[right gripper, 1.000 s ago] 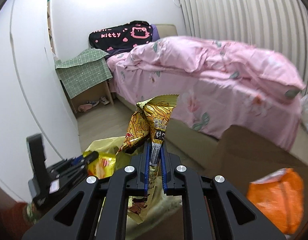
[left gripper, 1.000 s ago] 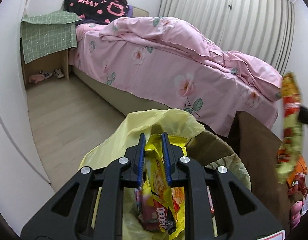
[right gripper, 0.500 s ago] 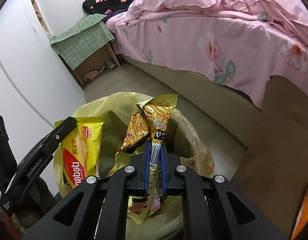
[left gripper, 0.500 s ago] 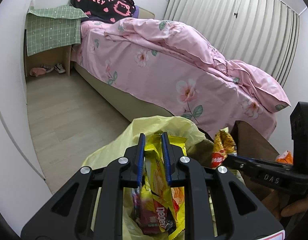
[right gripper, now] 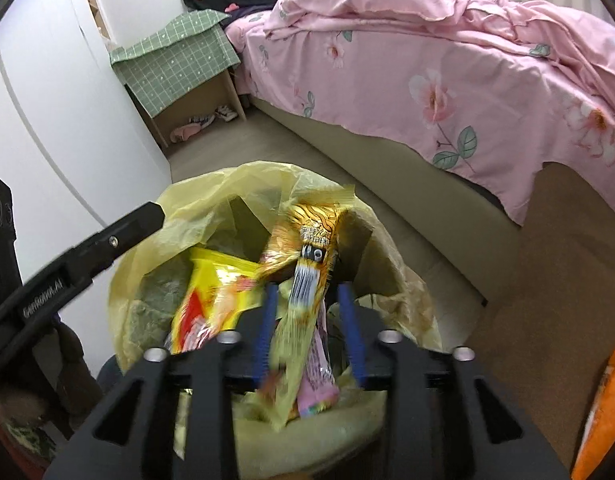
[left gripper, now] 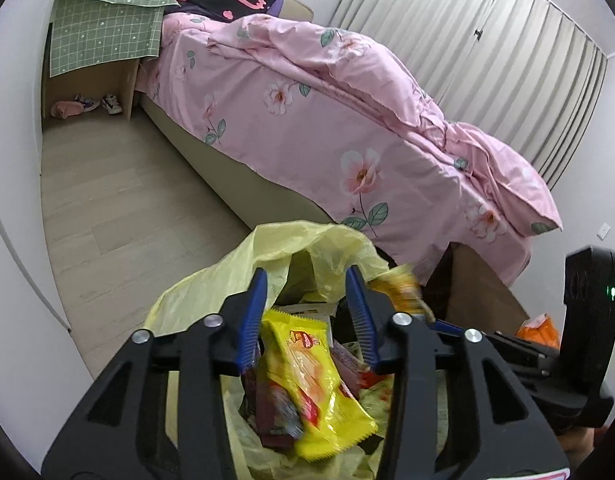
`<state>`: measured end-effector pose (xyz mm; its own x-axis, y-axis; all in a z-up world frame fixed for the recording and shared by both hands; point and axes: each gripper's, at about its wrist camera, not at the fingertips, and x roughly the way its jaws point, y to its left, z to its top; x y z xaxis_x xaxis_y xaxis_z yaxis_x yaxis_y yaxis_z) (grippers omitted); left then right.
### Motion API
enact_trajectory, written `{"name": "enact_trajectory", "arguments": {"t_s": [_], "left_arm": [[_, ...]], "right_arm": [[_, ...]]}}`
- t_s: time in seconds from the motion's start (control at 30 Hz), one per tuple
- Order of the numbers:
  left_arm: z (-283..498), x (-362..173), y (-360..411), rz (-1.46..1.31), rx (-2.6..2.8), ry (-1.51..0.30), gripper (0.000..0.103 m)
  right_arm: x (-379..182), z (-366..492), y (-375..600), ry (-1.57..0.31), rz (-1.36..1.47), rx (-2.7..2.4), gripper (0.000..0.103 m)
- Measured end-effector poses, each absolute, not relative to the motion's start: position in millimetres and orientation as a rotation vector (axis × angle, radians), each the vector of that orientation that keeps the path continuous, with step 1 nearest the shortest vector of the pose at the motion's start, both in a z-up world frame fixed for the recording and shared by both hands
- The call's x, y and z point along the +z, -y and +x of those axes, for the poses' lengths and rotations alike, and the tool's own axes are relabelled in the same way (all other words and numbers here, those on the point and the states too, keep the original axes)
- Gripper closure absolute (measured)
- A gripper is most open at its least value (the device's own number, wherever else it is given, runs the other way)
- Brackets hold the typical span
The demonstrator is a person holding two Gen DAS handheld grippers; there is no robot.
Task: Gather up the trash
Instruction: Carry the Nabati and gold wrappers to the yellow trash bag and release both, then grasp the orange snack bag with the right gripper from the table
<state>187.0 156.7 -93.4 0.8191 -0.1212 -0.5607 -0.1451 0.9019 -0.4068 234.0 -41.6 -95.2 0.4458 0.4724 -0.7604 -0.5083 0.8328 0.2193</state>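
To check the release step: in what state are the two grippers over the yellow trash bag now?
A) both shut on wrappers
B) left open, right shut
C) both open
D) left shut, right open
C: the left gripper has its jaws spread, with the yellow wrapper lying loose in the trash bag, and the right gripper also has its jaws apart around the blurred golden wrapper.

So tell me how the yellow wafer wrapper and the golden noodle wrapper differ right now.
The yellow wafer wrapper is bright plain yellow with a red logo; the golden noodle wrapper is orange-gold with a printed pattern and barcode. The wafer wrapper lies slanted on the trash in the bag; the noodle wrapper stands nearly upright between the right gripper's open fingers, motion-blurred. Both are over the yellow trash bag, and neither is clamped: the left gripper is open too.
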Motion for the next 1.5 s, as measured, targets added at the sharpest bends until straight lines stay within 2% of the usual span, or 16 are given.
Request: {"name": "enact_trajectory", "arguments": {"t_s": [0.27,0.6,0.7,0.73,0.77,0.9,1.23,1.5], "left_arm": [[157.9,-56.8,-146.2,-0.411,0.007,-0.579,0.054],[126.3,-27.9,-90.2,-0.303,-0.097,-0.579,0.050],[119.3,-24.7,-52.6,-0.250,-0.185,-0.591,0.050],[117.9,-24.9,-40.2,-0.237,-0.219,-0.600,0.050],[115.7,-25.6,-25.0,-0.221,-0.260,-0.611,0.050],[108.8,-32.6,26.6,-0.164,-0.390,-0.659,0.050],[102.3,-45.4,122.0,-0.006,-0.644,-0.724,0.050],[163.8,-45.0,156.6,0.028,-0.707,-0.686,0.045]], "right_arm": [[-57.2,194.5,91.8,-0.836,-0.008,0.566,0.066],[-13.8,93.8,235.0,-0.665,0.073,0.346,0.065],[-16.7,59.6,275.9,-0.640,0.083,0.257,0.064],[-19.0,43.8,292.9,-0.630,0.089,0.221,0.057],[-20.5,35.9,301.3,-0.624,0.093,0.206,0.054],[-31.4,-2.1,341.1,-0.620,0.133,0.175,0.048],[-61.8,-40.4,382.3,-0.667,0.073,0.073,0.047],[-80.1,-36.9,387.7,-0.699,0.059,0.046,0.047]]}}
